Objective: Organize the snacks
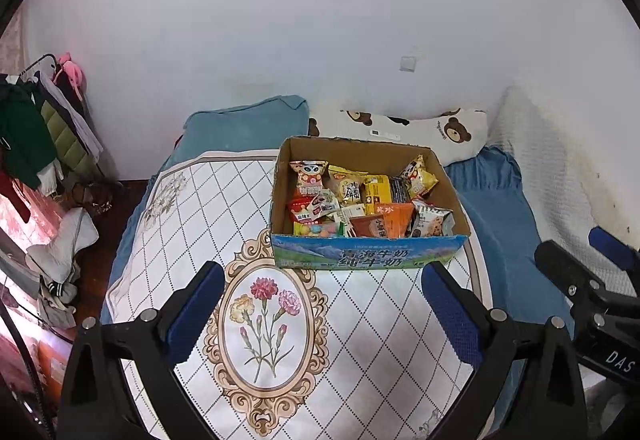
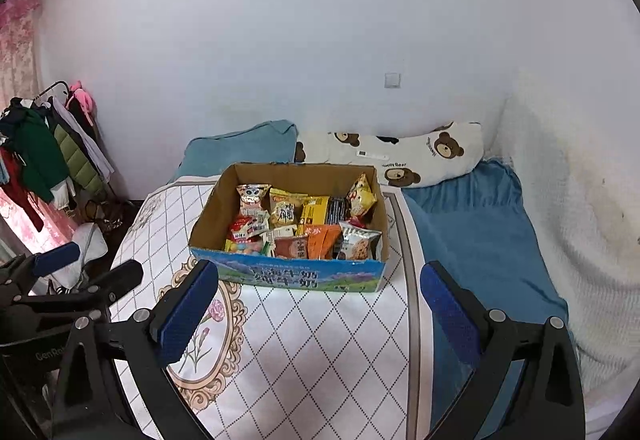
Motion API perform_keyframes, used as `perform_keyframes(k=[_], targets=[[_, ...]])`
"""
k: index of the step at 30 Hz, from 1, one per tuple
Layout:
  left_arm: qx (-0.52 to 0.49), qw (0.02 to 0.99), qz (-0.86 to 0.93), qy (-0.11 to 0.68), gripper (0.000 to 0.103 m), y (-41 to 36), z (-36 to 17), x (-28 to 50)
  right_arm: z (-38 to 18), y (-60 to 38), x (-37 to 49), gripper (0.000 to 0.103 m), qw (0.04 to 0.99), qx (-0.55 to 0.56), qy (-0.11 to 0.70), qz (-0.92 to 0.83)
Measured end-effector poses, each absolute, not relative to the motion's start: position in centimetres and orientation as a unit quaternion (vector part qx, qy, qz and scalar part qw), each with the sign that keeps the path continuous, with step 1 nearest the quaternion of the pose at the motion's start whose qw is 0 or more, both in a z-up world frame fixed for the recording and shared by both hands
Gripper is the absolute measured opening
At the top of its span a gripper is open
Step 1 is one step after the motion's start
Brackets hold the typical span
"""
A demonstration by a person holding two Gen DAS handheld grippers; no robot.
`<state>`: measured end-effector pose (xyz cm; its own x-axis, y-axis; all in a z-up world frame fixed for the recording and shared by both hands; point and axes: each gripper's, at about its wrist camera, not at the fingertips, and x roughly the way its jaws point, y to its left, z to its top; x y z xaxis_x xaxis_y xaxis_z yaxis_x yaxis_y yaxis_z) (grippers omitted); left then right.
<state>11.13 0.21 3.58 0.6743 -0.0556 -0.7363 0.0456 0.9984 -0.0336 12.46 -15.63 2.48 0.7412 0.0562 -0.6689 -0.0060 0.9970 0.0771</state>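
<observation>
Left wrist view: cardboard box (image 1: 368,254) full of snack packets (image 1: 360,199) sits on the patterned mat (image 1: 192,207) on the bed. Left gripper (image 1: 322,314) and right gripper (image 2: 320,314) hover short of it, fingers wide, empty.

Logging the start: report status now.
Left tongs open, empty. Right tongs open, empty. Snack box full, on quilted mat, untouched. Nothing in the way.
</observation>
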Motion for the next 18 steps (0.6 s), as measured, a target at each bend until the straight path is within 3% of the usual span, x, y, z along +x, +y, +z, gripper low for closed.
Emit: perform_keyframes(k=[18], targets=[[0.022, 0.917, 0.018, 0.398, 0.103, -0.8, 0.2, 17.7, -2.0, -18.5, 19.6, 0.103, 0.929, 0.057, 0.365, -0.019]])
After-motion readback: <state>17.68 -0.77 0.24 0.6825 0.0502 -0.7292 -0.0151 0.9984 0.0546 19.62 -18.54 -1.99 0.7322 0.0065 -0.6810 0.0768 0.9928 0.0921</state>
